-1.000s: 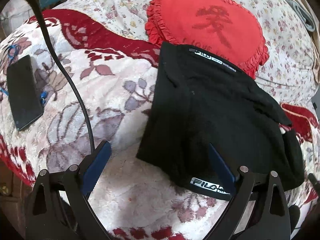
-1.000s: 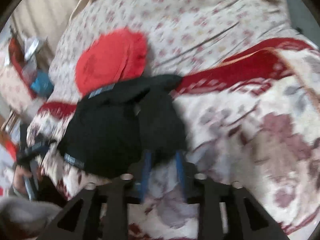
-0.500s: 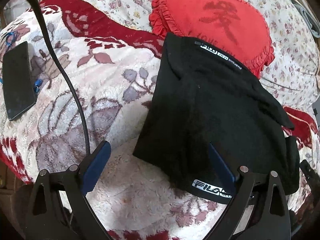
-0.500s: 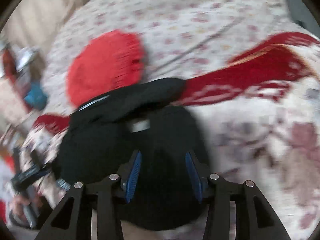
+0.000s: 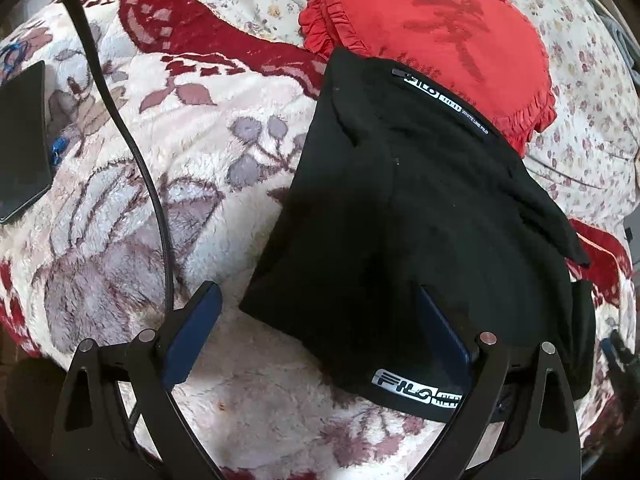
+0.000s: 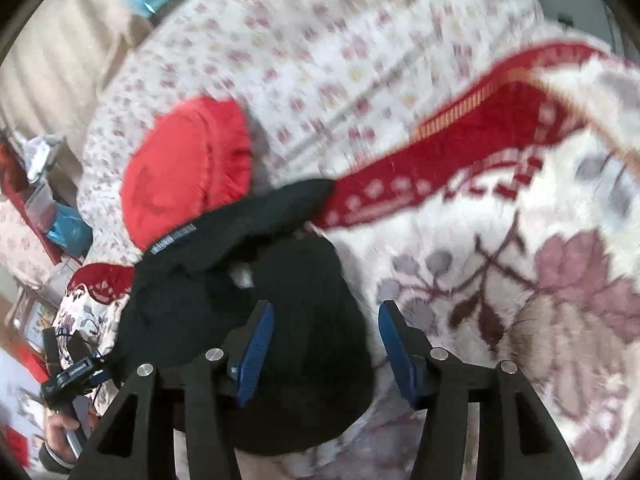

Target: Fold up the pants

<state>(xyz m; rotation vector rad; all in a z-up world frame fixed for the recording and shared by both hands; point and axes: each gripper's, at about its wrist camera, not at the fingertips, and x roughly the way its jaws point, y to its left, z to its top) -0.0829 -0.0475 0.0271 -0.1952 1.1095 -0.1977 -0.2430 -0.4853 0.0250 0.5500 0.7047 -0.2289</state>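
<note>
While both tools hang over the bed, the folded black fleece pants [image 5: 420, 216] lie in a compact bundle on the cream plush blanket with red and mauve flowers [image 5: 132, 208]. The bundle's far edge overlaps the round red frilled cushion [image 5: 440, 24].

Left tool [image 5: 316, 328]: spread wide. Its left blue pad sits over bare blanket, apart from the cloth; its right blue pad is over the near part of the pants, just above the white "FILO" label at the near hem. Whether that pad touches the cloth cannot be told. Nothing is pinched.

Right tool [image 6: 326, 344]: spread. The left blue pad is over the black cloth [image 6: 288, 292]; the right pad is just beyond the bundle's right edge, over the blanket [image 6: 520, 280]. Nothing is pinched. This view is blurred.

Other items: a black phone [image 5: 22, 140] lies flat on the blanket at far left, well apart from the pants; a black cable [image 5: 132, 140] crosses the blanket between the two.
</note>
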